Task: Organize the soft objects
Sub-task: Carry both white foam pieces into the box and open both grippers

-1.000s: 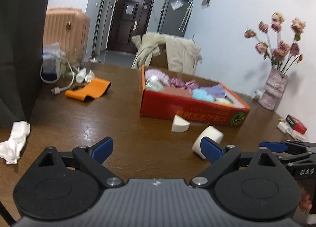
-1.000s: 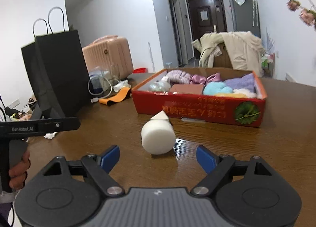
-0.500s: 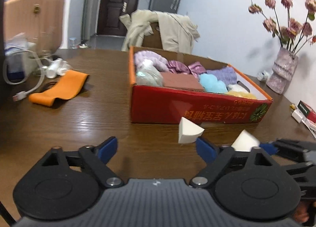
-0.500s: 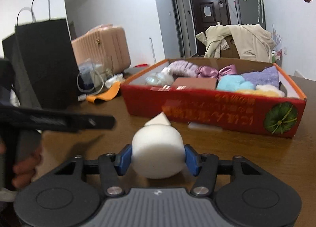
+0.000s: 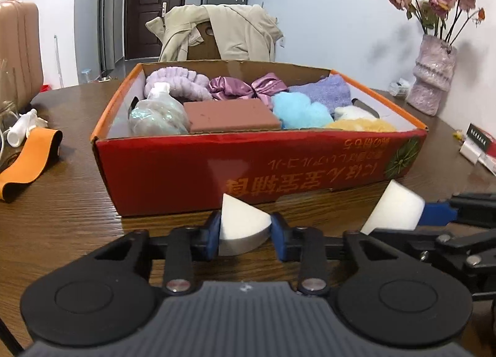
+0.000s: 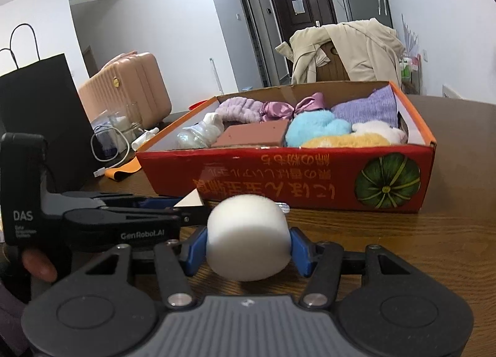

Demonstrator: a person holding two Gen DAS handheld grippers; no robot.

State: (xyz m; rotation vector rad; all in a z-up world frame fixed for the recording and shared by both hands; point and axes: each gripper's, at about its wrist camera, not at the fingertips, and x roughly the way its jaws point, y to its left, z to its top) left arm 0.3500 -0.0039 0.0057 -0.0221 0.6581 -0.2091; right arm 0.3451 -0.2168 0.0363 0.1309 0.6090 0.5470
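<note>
A pink vase point(image 5: 431, 78) of dried flowers, an orange strap point(image 5: 29, 160) and a black bag point(image 6: 40, 115) are noted on the bench point(image 5: 71, 208).

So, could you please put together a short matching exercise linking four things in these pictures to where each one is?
Things:
1. wedge sponge
2. round sponge
3. brown block
4. orange band

Places:
A. flat on the table, left of the box
B. between the right gripper's jaws
C. inside the red box
D. between the left gripper's jaws

Pairs: 1-D, 2-B, 3-C, 4-A
</note>
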